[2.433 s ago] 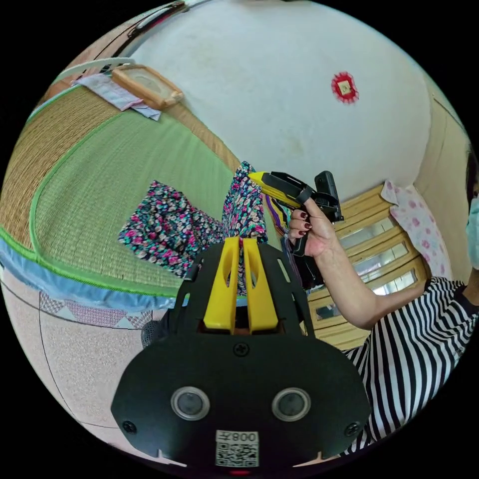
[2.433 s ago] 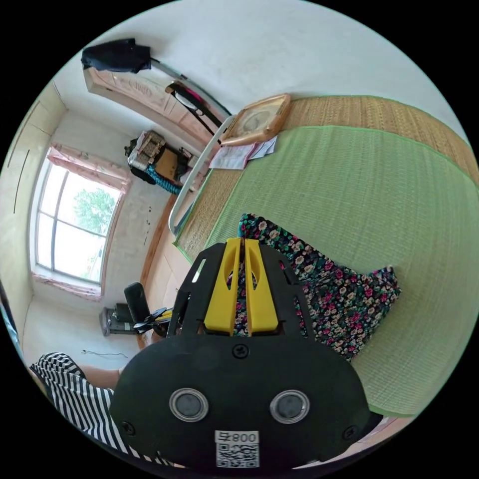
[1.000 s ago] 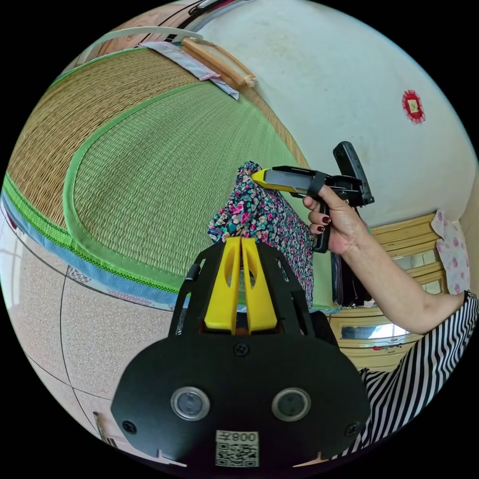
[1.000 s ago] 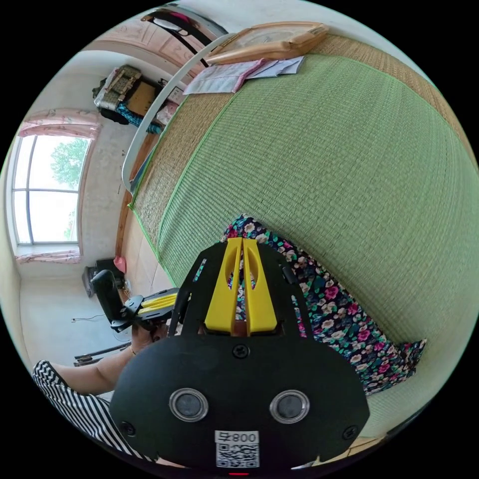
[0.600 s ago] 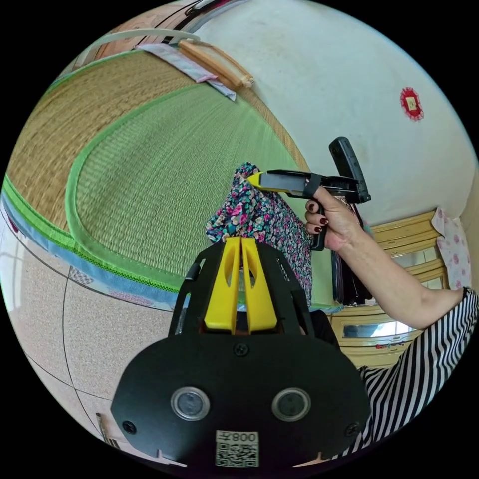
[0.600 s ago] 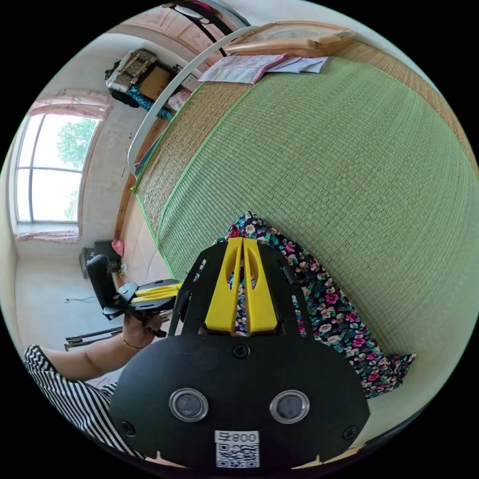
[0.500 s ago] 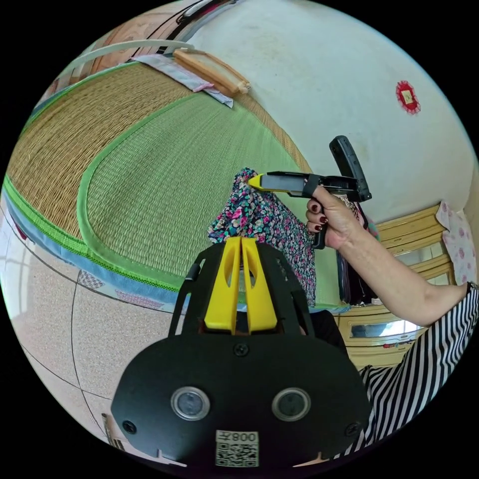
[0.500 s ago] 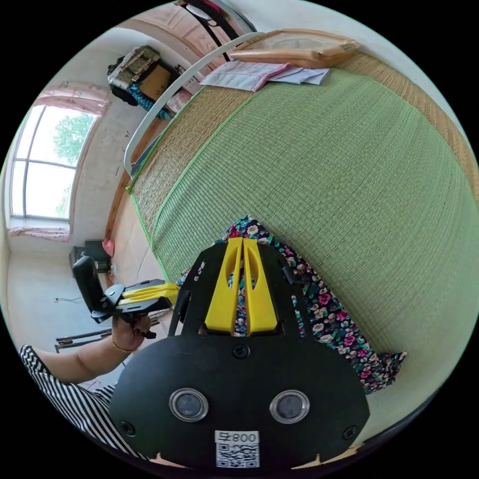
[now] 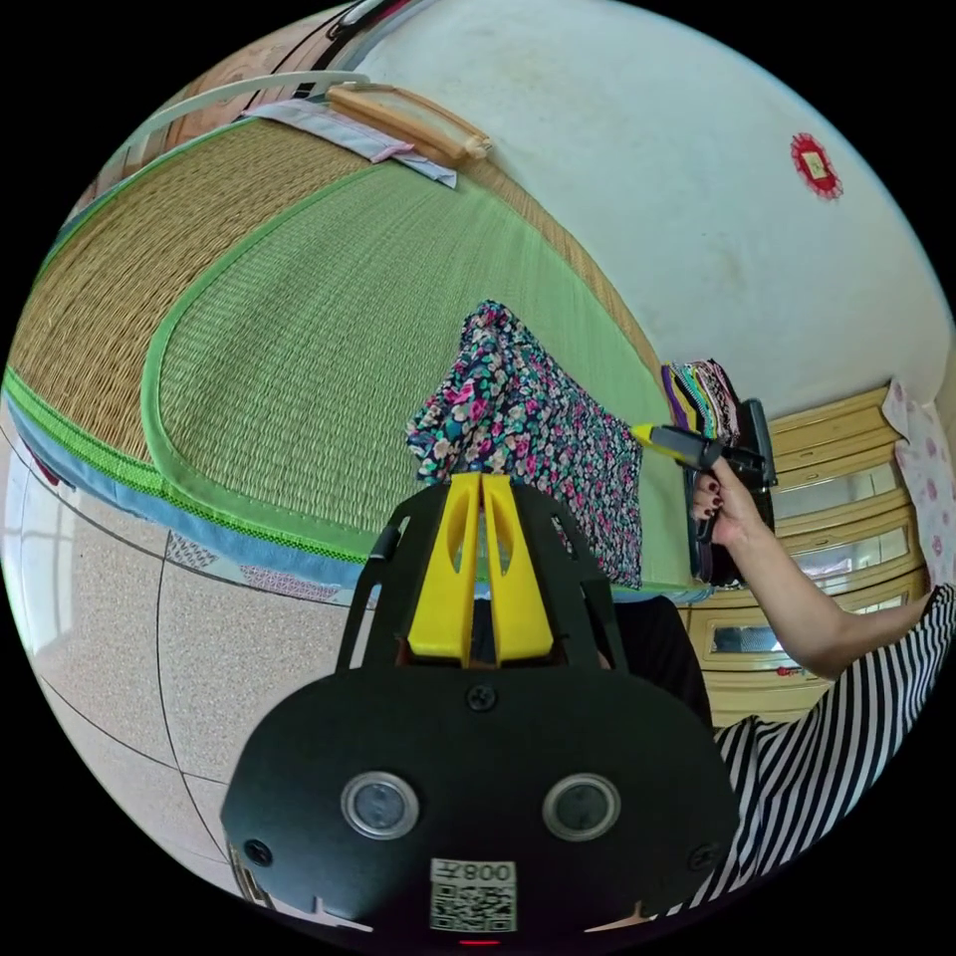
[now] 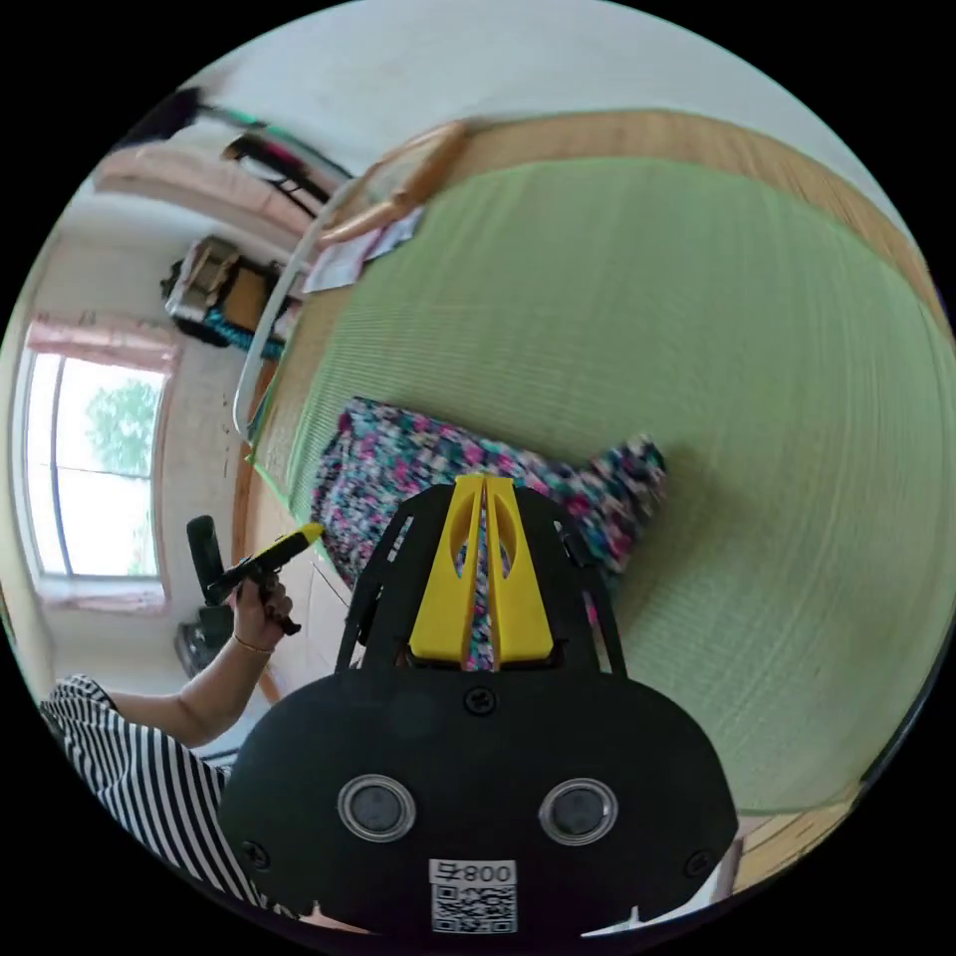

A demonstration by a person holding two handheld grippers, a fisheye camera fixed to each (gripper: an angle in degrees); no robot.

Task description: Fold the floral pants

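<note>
Floral pants (image 9: pixel 528 418) on the green mat (image 9: pixel 299 329) look light and floppy, best pinched at corners; left gripper (image 9: pixel 482 478) and right gripper (image 10: pixel 484 481) jaws pressed together, not clearly pinching cloth.

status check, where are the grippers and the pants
Left gripper shut at edge of floral pants. Right gripper shut at opposite edge; grips unclear. Pants spread on green mat, nothing in the way.
</note>
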